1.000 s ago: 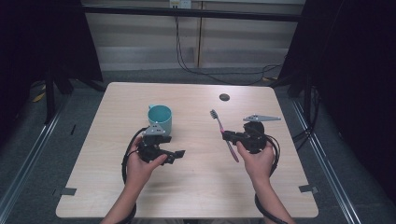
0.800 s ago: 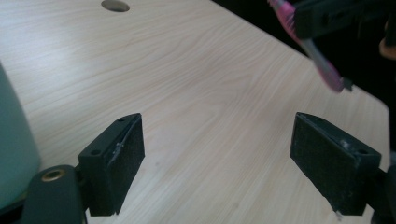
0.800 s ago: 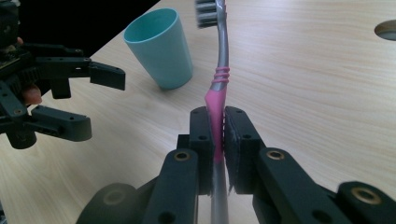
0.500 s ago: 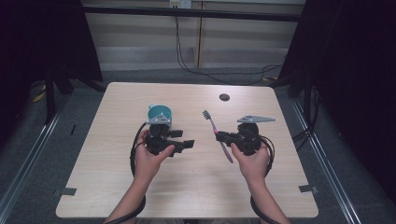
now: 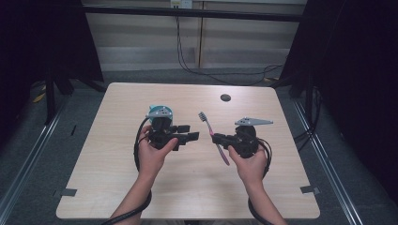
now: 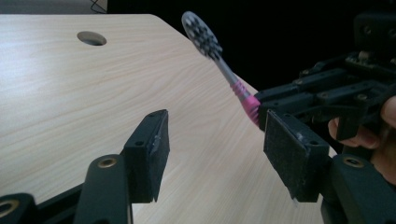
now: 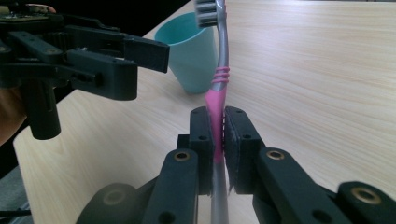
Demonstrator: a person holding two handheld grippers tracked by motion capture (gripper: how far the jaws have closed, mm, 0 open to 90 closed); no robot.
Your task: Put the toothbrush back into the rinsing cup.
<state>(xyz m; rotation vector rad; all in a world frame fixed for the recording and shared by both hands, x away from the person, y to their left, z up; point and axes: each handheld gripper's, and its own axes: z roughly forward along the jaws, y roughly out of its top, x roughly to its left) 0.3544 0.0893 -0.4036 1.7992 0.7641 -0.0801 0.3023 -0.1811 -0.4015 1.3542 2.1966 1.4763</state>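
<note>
Two grippers face each other: the right gripper (image 7: 217, 135) clamps the toothbrush (image 7: 218, 79); the left gripper (image 6: 215, 158), jaws just closing, stands apart, empty, before its head.

Looks like a lab or test cell, not a home. Bare pale wood table (image 5: 187, 187) with a round cable hole (image 5: 225, 98), standing on grey carpet. Black curtains (image 5: 356, 70) hang at both sides; a black bar runs across the back wall. Loose cables (image 5: 187, 61) dangle down the plain panelled wall. Tape marks (image 5: 68, 192) sit by the table's corners, metal rails (image 5: 28, 164) along the floor
</note>
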